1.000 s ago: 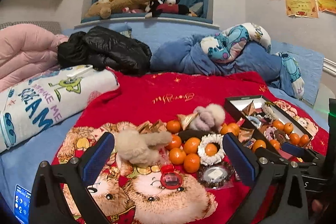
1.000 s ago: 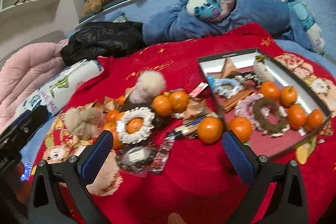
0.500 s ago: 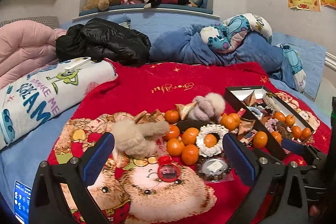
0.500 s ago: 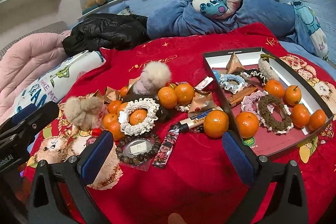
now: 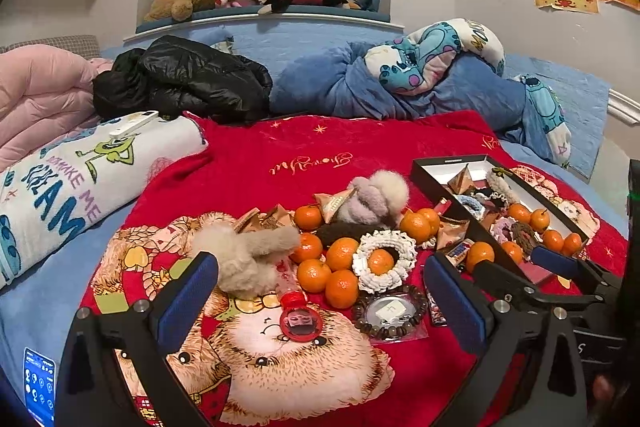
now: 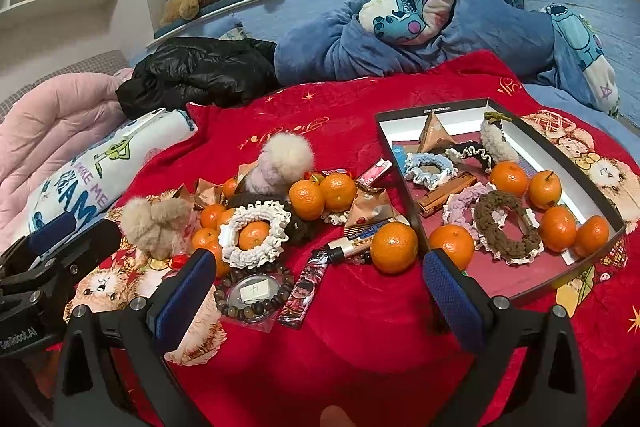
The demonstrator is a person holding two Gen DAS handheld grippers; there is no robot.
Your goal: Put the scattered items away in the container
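Note:
Scattered on the red blanket (image 6: 360,327) lie several tangerines (image 5: 341,287), a white crochet scrunchie (image 5: 384,261) ringing one tangerine, a bead bracelet in a clear packet (image 6: 253,293), a red round keychain (image 5: 301,323), a beige fluffy scrunchie (image 5: 244,259) and a pale pompom scrunchie (image 6: 282,163). The black box (image 6: 536,139) at the right holds tangerines, scrunchies and a foil pyramid. One tangerine (image 6: 394,247) rests against the box's outer wall. My left gripper (image 5: 320,303) hovers open above the keychain and tangerines. My right gripper (image 6: 316,291) hovers open near the small printed card (image 6: 304,289).
A black jacket (image 5: 180,83) and a blue blanket with a cartoon pillow (image 5: 432,55) lie behind the red blanket. A white printed towel roll (image 5: 60,187) and pink quilt (image 5: 36,87) sit at the left. A phone (image 5: 38,383) lies at the lower left.
Both grippers have drawn back and lifted slightly, so the items sit a little farther off and the view is wider. Both stay open. Nothing on the blanket has moved.

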